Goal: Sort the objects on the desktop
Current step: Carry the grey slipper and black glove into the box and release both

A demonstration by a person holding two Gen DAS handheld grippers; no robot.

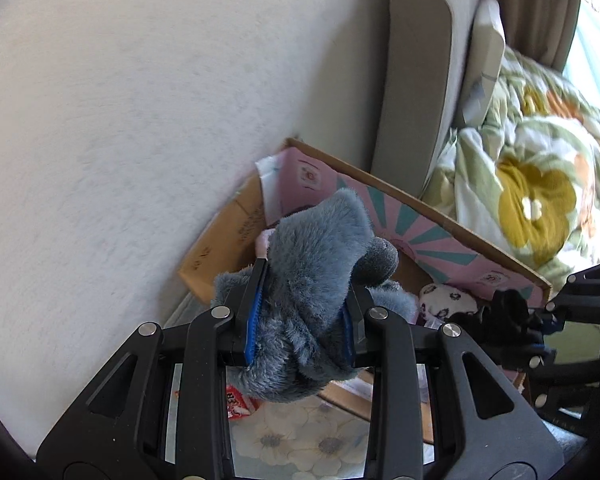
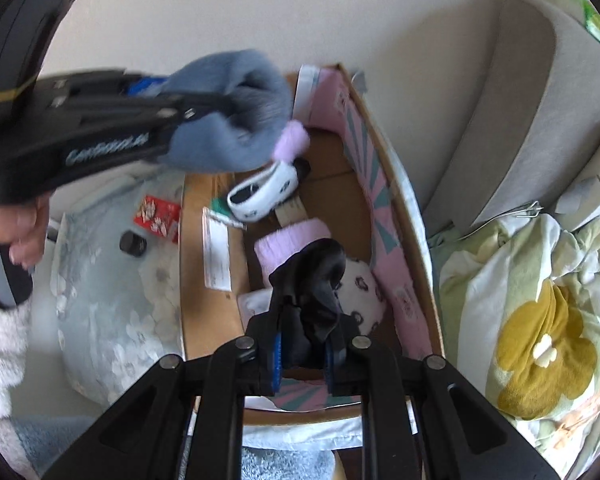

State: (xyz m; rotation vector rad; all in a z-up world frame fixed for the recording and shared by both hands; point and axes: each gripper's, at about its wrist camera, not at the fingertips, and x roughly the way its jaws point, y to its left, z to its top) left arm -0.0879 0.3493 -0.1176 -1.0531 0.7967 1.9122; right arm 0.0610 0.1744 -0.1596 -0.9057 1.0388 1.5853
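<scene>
I've got left gripper (image 1: 300, 320) clamped on grey plush (image 1: 316, 256), right gripper (image 2: 302, 354) on black cloth (image 2: 320, 280), both over half-filled box (image 2: 396, 216); red packet (image 2: 158, 216) left.

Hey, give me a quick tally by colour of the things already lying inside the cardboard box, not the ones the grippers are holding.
Inside the cardboard box:
Pink: 1, a pink brush
White with black: 2, a toy car and a patterned round plush
Total: 3
</scene>
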